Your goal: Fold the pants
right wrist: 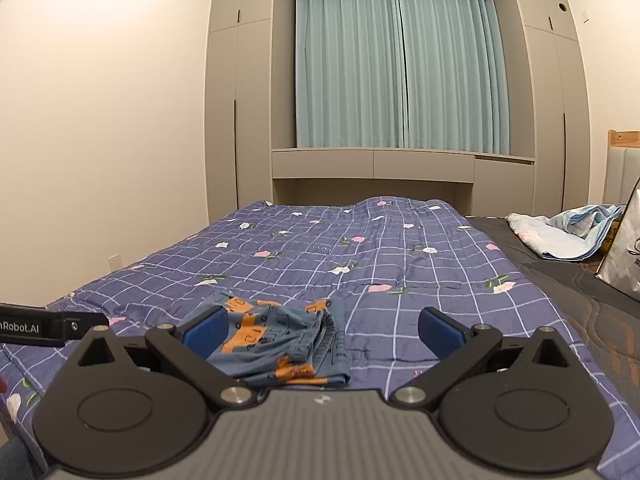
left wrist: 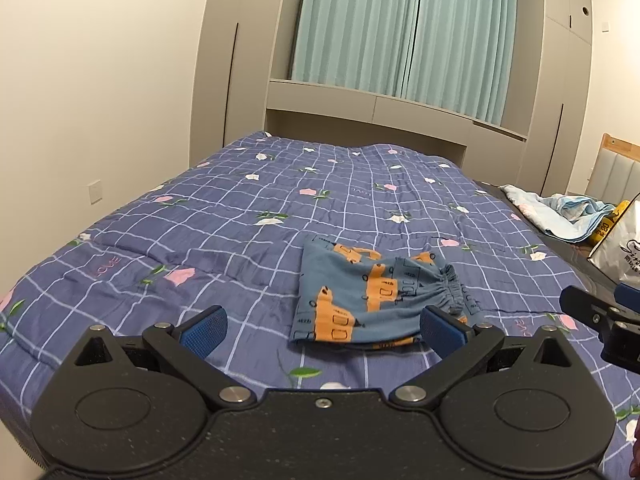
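Observation:
Small blue pants (left wrist: 360,300) with orange vehicle prints lie folded into a compact bundle on the blue checked quilt (left wrist: 240,216), elastic waistband to the right. In the right wrist view the pants (right wrist: 276,344) lie just ahead, left of centre. My left gripper (left wrist: 322,326) is open and empty, held just short of the pants' near edge. My right gripper (right wrist: 322,328) is open and empty, with its left finger (right wrist: 208,326) in front of the bundle. The right gripper also shows at the right edge of the left wrist view (left wrist: 600,316).
The quilt (right wrist: 360,256) covers most of the bed. A crumpled light blue cloth (left wrist: 560,212) and a white bag (left wrist: 620,256) sit on the dark mattress at right. Wardrobes and teal curtains (right wrist: 400,68) stand beyond the bed. A wall runs along the left.

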`<state>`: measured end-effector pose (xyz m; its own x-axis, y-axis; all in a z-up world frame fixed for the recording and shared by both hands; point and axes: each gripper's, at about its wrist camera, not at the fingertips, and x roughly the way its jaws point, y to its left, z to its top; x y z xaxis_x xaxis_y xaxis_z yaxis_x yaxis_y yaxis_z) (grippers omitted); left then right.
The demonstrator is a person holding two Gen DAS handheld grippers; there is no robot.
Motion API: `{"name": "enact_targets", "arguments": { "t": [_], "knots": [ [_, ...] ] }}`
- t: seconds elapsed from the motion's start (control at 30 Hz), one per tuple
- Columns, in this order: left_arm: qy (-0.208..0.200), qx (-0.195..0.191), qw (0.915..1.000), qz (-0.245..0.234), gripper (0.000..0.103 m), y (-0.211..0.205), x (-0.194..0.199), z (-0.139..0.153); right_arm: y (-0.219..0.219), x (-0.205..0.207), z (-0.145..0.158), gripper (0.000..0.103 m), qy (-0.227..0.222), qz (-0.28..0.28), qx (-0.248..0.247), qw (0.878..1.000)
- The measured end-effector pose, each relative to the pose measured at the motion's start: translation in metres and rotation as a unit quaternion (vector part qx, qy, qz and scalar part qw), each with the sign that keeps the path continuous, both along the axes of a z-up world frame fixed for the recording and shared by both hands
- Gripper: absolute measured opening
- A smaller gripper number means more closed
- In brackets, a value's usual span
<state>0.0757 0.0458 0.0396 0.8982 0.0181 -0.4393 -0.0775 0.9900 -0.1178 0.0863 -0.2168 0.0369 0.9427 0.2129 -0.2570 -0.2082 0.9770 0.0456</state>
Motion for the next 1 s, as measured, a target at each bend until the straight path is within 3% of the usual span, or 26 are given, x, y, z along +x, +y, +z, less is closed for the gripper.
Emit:
{"name": "enact_targets", "arguments": {
  "t": [0.47, 1.0],
  "knots": [
    [-0.021, 0.023, 0.9995, 0.002, 0.102, -0.007, -0.033, -0.027, -0.003, -0.034, -0.031, 0.103, 0.007, -0.008, -0.001, 1.000],
    [0.005, 0.025, 0.9996, -0.009, 0.102, -0.015, -0.032, -0.055, -0.008, -0.039, -0.056, 0.103, 0.019, -0.019, -0.004, 1.000]
  ]
}}
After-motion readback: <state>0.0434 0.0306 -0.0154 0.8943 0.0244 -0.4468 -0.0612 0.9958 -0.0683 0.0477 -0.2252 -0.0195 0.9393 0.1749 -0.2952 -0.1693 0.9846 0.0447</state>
